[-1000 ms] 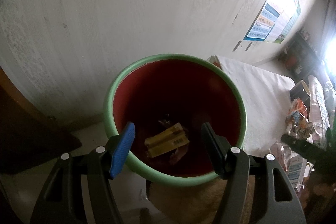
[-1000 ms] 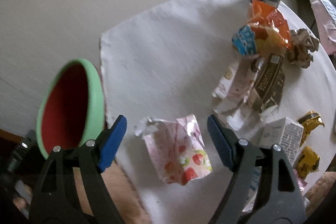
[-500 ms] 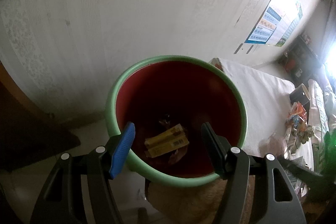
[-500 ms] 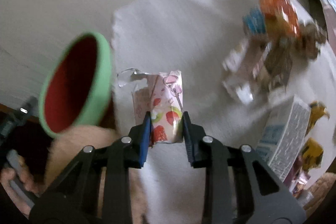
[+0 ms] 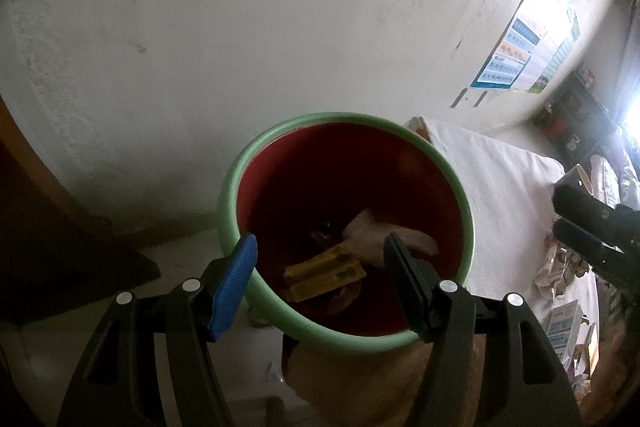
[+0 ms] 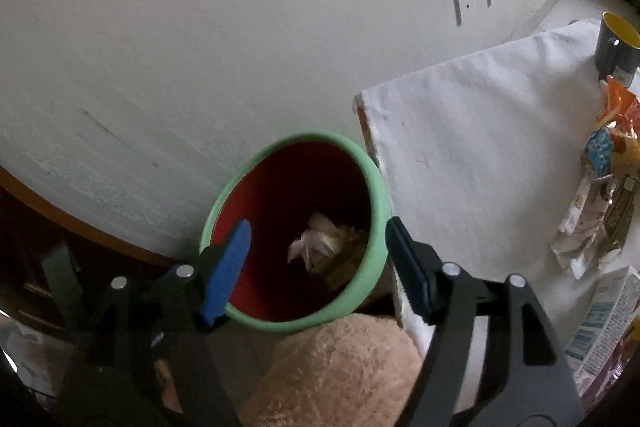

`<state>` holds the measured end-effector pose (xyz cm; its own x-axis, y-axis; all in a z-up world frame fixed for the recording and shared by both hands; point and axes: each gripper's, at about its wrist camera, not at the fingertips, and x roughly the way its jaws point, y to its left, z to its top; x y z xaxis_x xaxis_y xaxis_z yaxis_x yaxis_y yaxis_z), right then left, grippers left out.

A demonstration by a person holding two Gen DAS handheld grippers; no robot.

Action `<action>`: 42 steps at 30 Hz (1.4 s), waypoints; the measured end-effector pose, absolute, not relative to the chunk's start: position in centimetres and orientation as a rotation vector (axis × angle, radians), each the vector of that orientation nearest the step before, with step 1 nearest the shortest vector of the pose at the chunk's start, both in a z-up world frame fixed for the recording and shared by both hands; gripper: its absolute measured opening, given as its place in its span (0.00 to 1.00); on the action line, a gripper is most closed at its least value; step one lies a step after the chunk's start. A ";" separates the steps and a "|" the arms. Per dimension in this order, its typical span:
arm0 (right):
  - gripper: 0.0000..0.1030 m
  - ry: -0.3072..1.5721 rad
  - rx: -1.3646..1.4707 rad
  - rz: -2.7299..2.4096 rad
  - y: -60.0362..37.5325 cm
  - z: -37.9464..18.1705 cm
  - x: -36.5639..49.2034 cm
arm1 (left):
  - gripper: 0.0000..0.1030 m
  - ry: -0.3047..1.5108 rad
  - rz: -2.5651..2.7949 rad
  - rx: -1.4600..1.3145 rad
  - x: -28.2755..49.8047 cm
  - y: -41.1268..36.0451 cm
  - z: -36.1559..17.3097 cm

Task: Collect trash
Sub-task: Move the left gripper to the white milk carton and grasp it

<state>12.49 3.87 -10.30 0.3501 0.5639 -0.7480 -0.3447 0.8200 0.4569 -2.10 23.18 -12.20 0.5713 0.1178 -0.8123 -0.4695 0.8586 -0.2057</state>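
A green bin (image 5: 348, 117) with a red inside hangs tilted beside the table, and my left gripper (image 5: 320, 238) is shut on its near rim. Inside lie yellow wrappers (image 5: 324, 273) and a crumpled pink-and-white wrapper (image 5: 384, 239). In the right wrist view the same bin (image 6: 312, 137) sits just under my right gripper (image 6: 317, 227). Its jaws are opening with nothing between them, and the pink wrapper (image 6: 316, 243) lies loose in the bin below. The right gripper (image 5: 592, 227) also shows at the right edge of the left wrist view.
A white-clothed table (image 6: 480, 131) stands right of the bin, with a pile of wrappers (image 6: 600, 211), a carton (image 6: 604, 315) and a dark mug (image 6: 616, 47). A brown plush surface (image 6: 340, 367) lies under the bin. Behind is a pale wall, and dark wooden furniture (image 5: 60, 247) at left.
The right gripper shut on the pink strawberry wrapper on the table, carried it up and left over the bin, and let it go; the wrapper now lies inside. The left gripper held still.
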 end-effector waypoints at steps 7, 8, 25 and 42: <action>0.66 1.057 0.246 0.487 -3.6 -10.1 9.7 | 0.61 0.913 0.280 -0.400 -1.5 20.9 -11.6; 0.66 1.058 0.237 0.450 -5.4 -10.4 8.9 | 0.61 0.914 0.267 -0.393 -1.3 20.4 -11.4; 0.70 0.985 0.271 -0.102 -27.2 -14.3 4.4 | 0.61 1.031 -0.237 -0.130 2.8 -1.4 -9.9; 0.70 0.986 0.423 -0.058 -29.4 -15.3 3.4 | 0.43 1.245 -0.333 0.058 6.4 -12.8 -17.1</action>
